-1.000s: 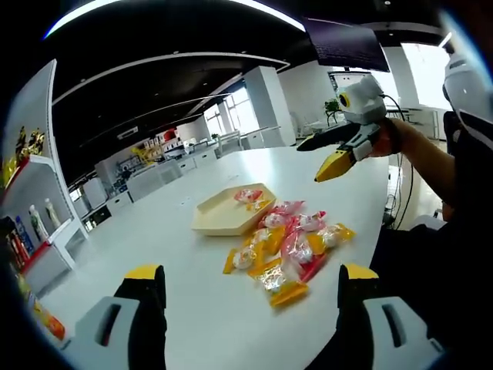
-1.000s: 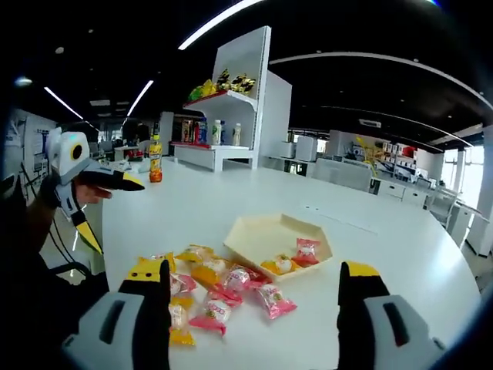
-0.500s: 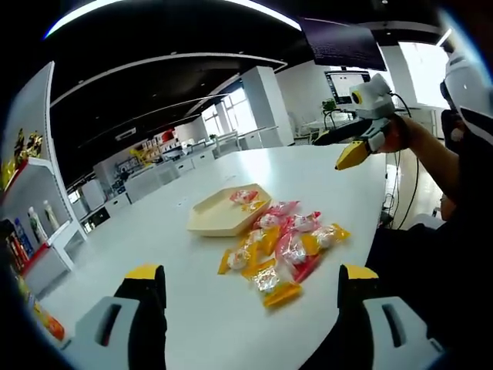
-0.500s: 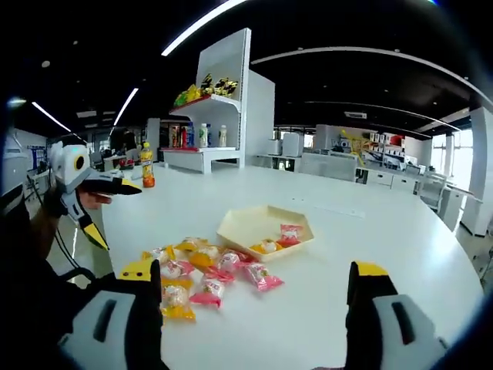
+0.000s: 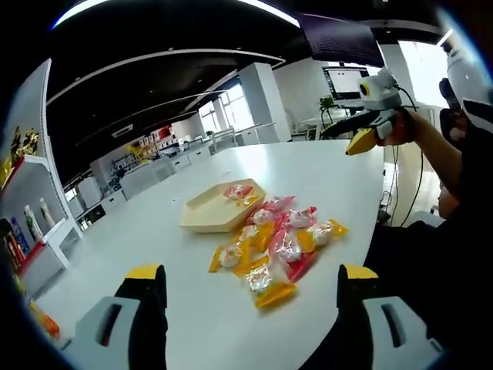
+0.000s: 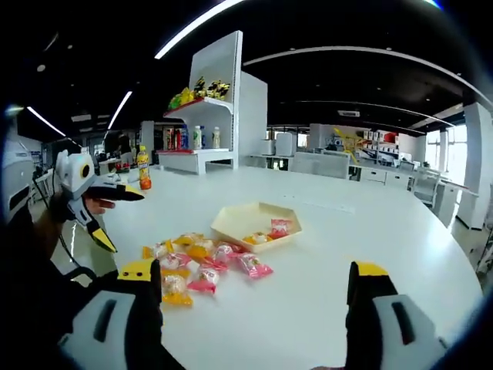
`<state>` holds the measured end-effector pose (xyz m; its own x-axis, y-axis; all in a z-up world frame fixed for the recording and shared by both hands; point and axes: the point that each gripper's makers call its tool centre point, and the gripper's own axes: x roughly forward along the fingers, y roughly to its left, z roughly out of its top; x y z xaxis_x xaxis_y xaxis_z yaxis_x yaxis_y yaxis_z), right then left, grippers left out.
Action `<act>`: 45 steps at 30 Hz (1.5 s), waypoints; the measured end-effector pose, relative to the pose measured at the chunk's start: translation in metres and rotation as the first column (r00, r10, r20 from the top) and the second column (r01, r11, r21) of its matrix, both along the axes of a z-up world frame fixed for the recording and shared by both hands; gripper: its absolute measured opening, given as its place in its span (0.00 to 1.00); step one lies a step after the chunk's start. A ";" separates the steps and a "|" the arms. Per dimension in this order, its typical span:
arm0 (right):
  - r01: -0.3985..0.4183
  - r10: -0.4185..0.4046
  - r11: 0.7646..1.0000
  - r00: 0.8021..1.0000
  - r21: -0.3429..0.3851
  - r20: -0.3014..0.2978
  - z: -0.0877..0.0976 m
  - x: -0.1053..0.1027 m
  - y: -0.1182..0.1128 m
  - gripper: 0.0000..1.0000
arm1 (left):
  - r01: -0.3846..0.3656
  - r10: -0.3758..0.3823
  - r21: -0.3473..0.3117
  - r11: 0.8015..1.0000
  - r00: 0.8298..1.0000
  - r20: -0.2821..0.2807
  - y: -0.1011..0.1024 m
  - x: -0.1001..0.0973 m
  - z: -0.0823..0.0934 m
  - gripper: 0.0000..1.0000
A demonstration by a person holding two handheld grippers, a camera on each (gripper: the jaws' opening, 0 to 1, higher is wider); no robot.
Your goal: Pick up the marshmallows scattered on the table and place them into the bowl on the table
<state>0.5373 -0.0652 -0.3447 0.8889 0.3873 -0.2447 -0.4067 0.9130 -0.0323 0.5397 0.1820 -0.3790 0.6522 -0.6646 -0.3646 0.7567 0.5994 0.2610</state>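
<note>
Several wrapped marshmallows (image 5: pixel 273 243) in pink, yellow and orange packets lie in a loose pile on the white table, beside a cream hexagonal bowl (image 5: pixel 202 216) that holds two or three more. My left gripper (image 5: pixel 252 271) stands open and empty, well short of the pile. The right gripper (image 5: pixel 350 135) hangs in a hand above the table's far right edge, jaws apart. From the right gripper view, the pile (image 6: pixel 196 258) sits left of the bowl (image 6: pixel 235 220). My right gripper (image 6: pixel 253 270) is open and empty. The left gripper (image 6: pixel 123 220) hovers open at the left.
The white table (image 6: pixel 370 223) runs wide to the right and far side. A white shelf unit (image 6: pixel 212 116) with snacks and bottles stands behind, and an orange drink bottle (image 6: pixel 143 167) is on the table's far left. The person's dark sleeve (image 5: pixel 447 169) is at the right.
Both cameras have drawn back from the table, so pile and bowl look smaller. The right gripper has risen and shifted towards the table's edge. The packets lie as before.
</note>
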 end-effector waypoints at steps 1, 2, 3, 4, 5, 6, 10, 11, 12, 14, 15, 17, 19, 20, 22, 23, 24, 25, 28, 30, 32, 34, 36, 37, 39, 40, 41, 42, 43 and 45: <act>-0.002 0.002 1.000 1.000 0.000 0.000 0.000 -0.001 0.000 0.97 | 0.002 -0.002 -0.001 1.000 1.000 0.003 -0.003 0.000 -0.002 0.91; -0.003 0.003 1.000 1.000 -0.002 -0.001 -0.001 -0.001 0.001 0.97 | 0.014 -0.014 -0.003 1.000 1.000 0.005 -0.007 0.000 -0.006 0.91; -0.003 0.003 1.000 1.000 -0.004 -0.002 -0.001 -0.001 0.001 0.97 | 0.015 -0.015 -0.006 1.000 1.000 -0.003 -0.009 0.001 -0.009 0.91; -0.003 0.003 1.000 1.000 -0.006 -0.003 -0.002 -0.001 0.001 0.97 | 0.004 -0.004 -0.015 1.000 1.000 -0.014 -0.010 0.002 -0.012 0.91; -0.003 0.003 1.000 1.000 -0.007 -0.005 -0.003 -0.002 0.002 0.97 | -0.013 0.013 -0.030 0.999 1.000 -0.021 -0.009 0.005 -0.013 0.90; -0.004 0.004 1.000 1.000 -0.009 -0.006 -0.003 -0.002 0.002 0.97 | -0.031 0.029 -0.044 0.999 0.999 -0.030 -0.008 0.007 -0.014 0.90; -0.009 0.009 1.000 1.000 -0.021 -0.011 -0.005 -0.001 0.003 0.97 | -0.108 0.100 -0.097 0.989 0.991 -0.090 -0.001 0.016 -0.020 0.87; -0.010 0.010 1.000 1.000 -0.026 -0.013 -0.006 -0.001 0.004 0.96 | -0.112 0.104 -0.099 0.989 0.990 -0.091 0.000 0.018 -0.022 0.87; -0.012 0.012 0.999 1.000 -0.031 -0.014 -0.006 -0.001 0.004 0.96 | -0.117 0.107 -0.101 0.988 0.989 -0.099 -0.001 0.019 -0.025 0.87; -0.015 0.014 0.999 1.000 -0.038 -0.014 -0.007 0.000 0.004 0.96 | -0.123 0.111 -0.107 0.987 0.988 -0.110 -0.003 0.022 -0.032 0.84; -0.013 0.013 0.999 1.000 -0.038 -0.014 -0.006 0.000 0.003 0.96 | -0.125 0.113 -0.106 0.986 0.987 -0.116 -0.004 0.023 -0.035 0.83; -0.007 0.007 0.999 1.000 -0.036 -0.011 -0.005 0.001 0.002 0.96 | -0.137 0.122 -0.113 0.984 0.984 -0.131 -0.006 0.026 -0.040 0.80; -0.004 0.004 0.999 1.000 -0.035 -0.009 -0.005 0.002 0.003 0.96 | -0.142 0.127 -0.127 0.982 0.984 -0.124 -0.008 0.028 -0.041 0.78; -0.011 0.010 0.999 1.000 -0.053 -0.019 -0.008 0.001 0.004 0.96 | -0.145 0.131 -0.130 0.981 0.985 -0.110 -0.008 0.031 -0.041 0.76; -0.014 0.013 0.998 1.000 -0.069 -0.021 -0.010 0.000 0.005 0.96 | -0.165 0.152 -0.141 0.976 0.983 -0.104 -0.007 0.035 -0.041 0.72; -0.013 0.011 0.997 1.000 -0.073 -0.022 -0.010 0.000 0.004 0.96 | -0.171 0.156 -0.147 0.974 0.982 -0.107 -0.006 0.036 -0.041 0.71; -0.012 0.010 0.997 1.000 -0.076 -0.023 -0.011 0.000 0.004 0.96 | -0.176 0.160 -0.158 0.972 0.981 -0.111 -0.006 0.038 -0.041 0.69; -0.011 0.009 0.997 1.000 -0.075 -0.026 -0.012 0.000 0.003 0.96 | -0.181 0.163 -0.166 0.969 0.980 -0.115 -0.006 0.039 -0.042 0.64; -0.009 0.007 0.998 1.000 -0.069 -0.028 -0.014 0.001 0.003 0.96 | -0.206 0.177 -0.197 0.959 0.972 -0.154 -0.008 0.039 -0.045 0.45; -0.016 0.013 0.997 0.999 -0.074 -0.034 -0.017 0.001 0.005 0.96 | -0.207 0.173 -0.209 0.956 0.970 -0.168 -0.011 0.038 -0.045 0.45; -0.018 0.015 0.997 0.999 -0.075 -0.038 -0.019 0.002 0.006 0.96 | -0.207 0.171 -0.211 0.955 0.969 -0.176 -0.014 0.037 -0.046 0.44; -0.020 0.017 0.997 0.999 -0.080 -0.045 -0.021 0.002 0.007 0.95 | -0.207 0.170 -0.209 0.956 0.969 -0.181 -0.017 0.037 -0.048 0.41; -0.018 0.014 0.996 0.999 -0.087 -0.047 -0.023 0.003 0.006 0.95 | -0.211 0.175 -0.201 0.957 0.967 -0.184 -0.018 0.037 -0.049 0.37; -0.017 0.013 0.996 0.999 -0.089 -0.048 -0.024 0.003 0.005 0.95 | -0.213 0.177 -0.196 0.957 0.966 -0.187 -0.019 0.037 -0.051 0.35; -0.014 0.009 0.996 0.999 -0.087 -0.049 -0.025 0.003 0.005 0.95 | -0.213 0.176 -0.193 0.958 0.965 -0.192 -0.020 0.037 -0.053 0.33; -0.014 0.009 0.996 0.998 -0.088 -0.054 -0.027 0.004 0.004 0.95 | -0.217 0.179 -0.187 0.958 0.963 -0.200 -0.020 0.038 -0.055 0.32; -0.016 0.011 0.996 0.998 -0.090 -0.057 -0.028 0.004 0.005 0.95 | -0.218 0.181 -0.181 0.959 0.962 -0.204 -0.021 0.038 -0.057 0.32; -0.016 0.010 0.996 0.998 -0.092 -0.059 -0.029 0.004 0.004 0.95 | -0.220 0.181 -0.181 0.959 0.961 -0.208 -0.021 0.039 -0.058 0.32; -0.015 0.009 0.996 0.998 -0.093 -0.060 -0.030 0.004 0.004 0.95 | -0.222 0.183 -0.182 0.958 0.960 -0.212 -0.021 0.039 -0.058 0.32; -0.014 0.009 0.996 0.998 -0.093 -0.061 -0.030 0.004 0.004 0.95 | -0.226 0.183 -0.180 0.958 0.957 -0.227 -0.021 0.040 -0.062 0.31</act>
<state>0.5415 -0.0615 -0.3750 0.8670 0.3703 -0.3335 -0.4208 0.9025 -0.0917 0.5792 0.1606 -0.4408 0.7065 -0.5984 -0.3779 0.6367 0.7705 -0.0298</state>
